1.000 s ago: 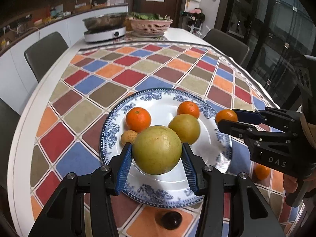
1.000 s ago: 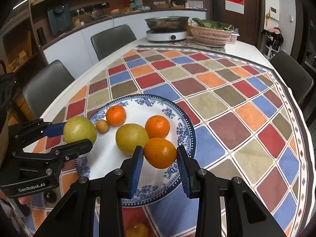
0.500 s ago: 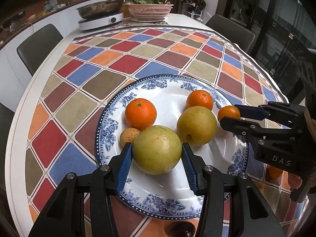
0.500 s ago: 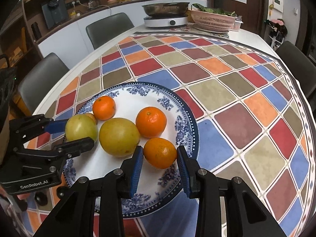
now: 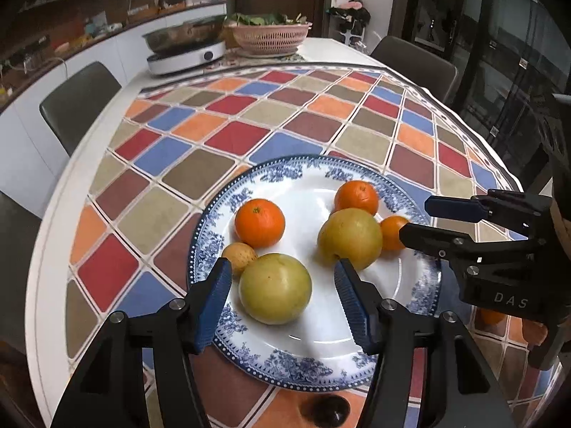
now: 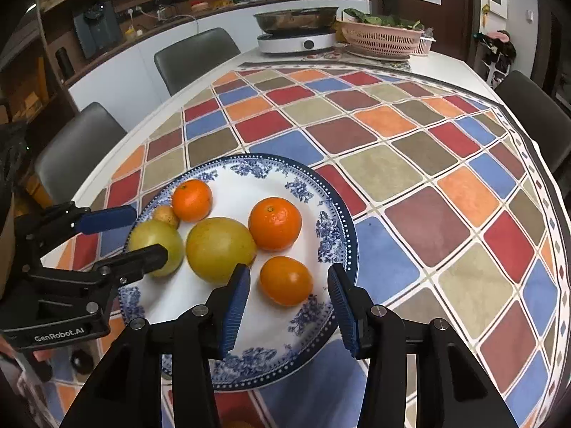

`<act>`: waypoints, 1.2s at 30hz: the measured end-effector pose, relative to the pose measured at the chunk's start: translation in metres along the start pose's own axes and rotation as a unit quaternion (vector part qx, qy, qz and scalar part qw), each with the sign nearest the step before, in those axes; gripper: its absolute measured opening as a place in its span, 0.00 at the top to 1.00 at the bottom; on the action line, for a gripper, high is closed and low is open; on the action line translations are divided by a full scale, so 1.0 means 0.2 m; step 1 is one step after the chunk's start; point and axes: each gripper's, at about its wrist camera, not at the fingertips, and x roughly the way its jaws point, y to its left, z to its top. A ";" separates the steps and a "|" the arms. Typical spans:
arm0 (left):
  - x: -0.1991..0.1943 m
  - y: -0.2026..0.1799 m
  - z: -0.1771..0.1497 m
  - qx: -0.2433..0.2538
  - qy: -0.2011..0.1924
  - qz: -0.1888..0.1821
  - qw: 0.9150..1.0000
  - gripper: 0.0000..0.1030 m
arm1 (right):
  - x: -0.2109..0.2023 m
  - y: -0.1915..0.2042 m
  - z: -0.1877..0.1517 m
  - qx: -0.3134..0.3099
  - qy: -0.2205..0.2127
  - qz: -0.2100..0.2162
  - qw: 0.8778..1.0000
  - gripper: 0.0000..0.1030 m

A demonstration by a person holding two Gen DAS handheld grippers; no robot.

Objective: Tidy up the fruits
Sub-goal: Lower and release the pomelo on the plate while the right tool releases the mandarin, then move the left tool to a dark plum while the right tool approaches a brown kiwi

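A blue-and-white plate (image 5: pixel 314 363) (image 6: pixel 335 221) holds several fruits. My left gripper (image 5: pixel 282 294) is open around a large yellow-green fruit (image 5: pixel 274 288) (image 6: pixel 153 239) that rests on the plate. My right gripper (image 6: pixel 287 294) is open around a small orange (image 6: pixel 285 280) (image 5: pixel 392 232) lying on the plate near its rim. A second yellow-green fruit (image 5: pixel 349 238) (image 6: pixel 220 248), two more oranges (image 5: pixel 259 223) (image 5: pixel 357 197) and a small tan fruit (image 5: pixel 239 256) also lie on the plate.
The plate sits on a checked tablecloth (image 6: pixel 410 164) on a white table. An induction cooker with a pan (image 6: pixel 298 32) and a pink basket of greens (image 6: pixel 382 37) stand at the far end. Chairs (image 6: pixel 194 57) surround the table. Another orange (image 5: pixel 492 315) lies beyond the plate.
Both grippers lowered their fruits onto the plate and opened. The yellow-green fruit and the small orange now rest on the plate between the spread fingers.
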 end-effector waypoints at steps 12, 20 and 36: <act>-0.28 -0.08 -0.01 0.002 -0.039 0.004 0.999 0.43 | -0.31 0.08 -0.02 -0.012 -0.049 -0.003 0.999 0.55; -0.50 -0.14 -0.06 0.013 -0.076 0.021 0.997 0.40 | -0.52 0.13 -0.06 -0.023 -0.081 -0.014 0.996 0.55; -0.84 -0.19 -0.27 0.009 -0.122 0.060 0.991 0.32 | -0.78 0.27 -0.24 -0.019 -0.111 -0.024 0.993 0.55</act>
